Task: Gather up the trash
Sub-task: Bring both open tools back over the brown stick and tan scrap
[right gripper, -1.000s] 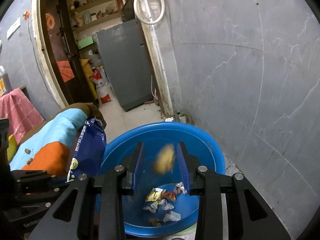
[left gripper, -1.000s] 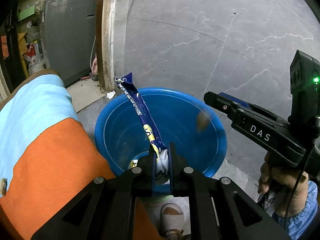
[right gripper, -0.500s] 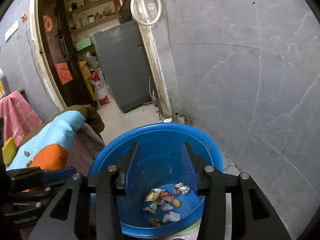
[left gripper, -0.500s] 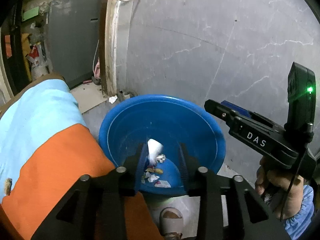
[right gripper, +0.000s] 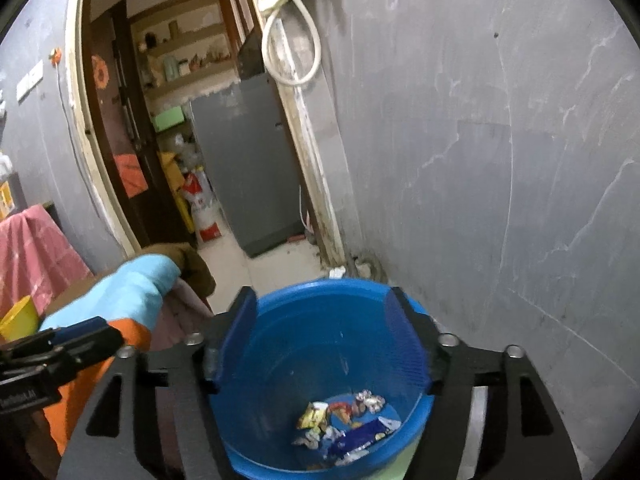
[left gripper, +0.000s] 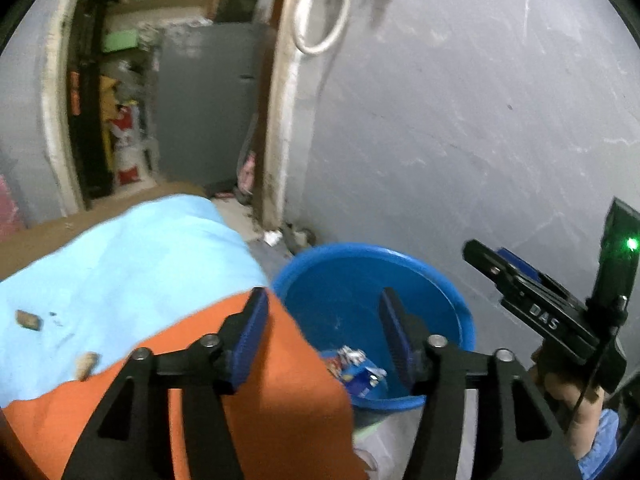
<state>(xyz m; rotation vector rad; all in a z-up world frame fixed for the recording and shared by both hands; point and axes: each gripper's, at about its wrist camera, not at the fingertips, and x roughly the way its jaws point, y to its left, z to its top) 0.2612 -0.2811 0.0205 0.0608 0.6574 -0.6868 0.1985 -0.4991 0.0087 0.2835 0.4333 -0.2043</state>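
A: What is seen of the two grippers?

B: The left gripper (left gripper: 324, 330) is held above the edge of an orange and light-blue cloth (left gripper: 132, 264), with its jaws opening and nothing between them — only the cloth and the basin are seen through the gap. The right gripper (right gripper: 324, 332) is pointed down over the blue basin (right gripper: 280, 364); its jaws are opening too, and nothing is held between the blue pads (right gripper: 404, 348).

A: And where is the trash found?

B: It is gathered at the bottom of the basin: a blue wrapper (right gripper: 360, 438) lies at the near side, and small crumpled wrappers (right gripper: 316, 416) are heaped just beside it, partly touching. In the left view the blue wrapper (left gripper: 362, 378) is partly hidden by the cloth.

A: Is anything left outside the basin?

B: Two small brownish scraps (left gripper: 28, 319) are seen on the light-blue part of the cloth, at the left — what they are cannot be told. The basin is set on the floor near a grey wall (right gripper: 500, 160), right of the cloth, and a doorway (right gripper: 168, 140) is seen at the far left.
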